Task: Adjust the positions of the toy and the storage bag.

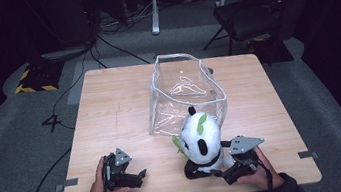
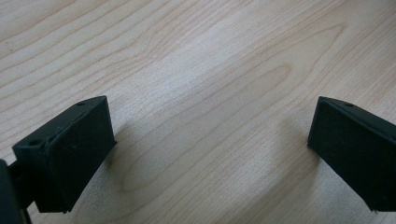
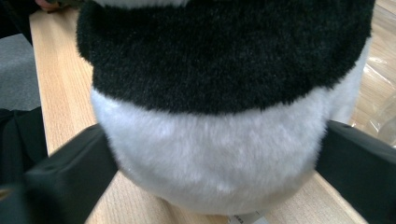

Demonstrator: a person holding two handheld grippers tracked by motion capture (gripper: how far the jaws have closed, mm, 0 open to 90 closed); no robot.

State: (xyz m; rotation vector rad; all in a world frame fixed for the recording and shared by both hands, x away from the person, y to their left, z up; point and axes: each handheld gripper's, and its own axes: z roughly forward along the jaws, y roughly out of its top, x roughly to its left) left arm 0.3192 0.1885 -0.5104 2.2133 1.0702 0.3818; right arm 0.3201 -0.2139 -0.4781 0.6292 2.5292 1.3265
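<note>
Panda plush: stands upright near the table's front edge, long axis vertical, head up, face turned toward the left side.
Right hand-held gripper: jaws on either side of the panda's white lower body, pinching it.
Left hand-held gripper: jaws spread, over bare table.
Clear bag: just behind the panda, mouth up.

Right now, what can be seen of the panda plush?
The panda plush is soft, furry, black and white, with a green leaf on its head and another at its mouth. It sits upright near the wooden table's front edge, before the clear plastic bag. The right gripper's jaws flank its white lower body.
</note>
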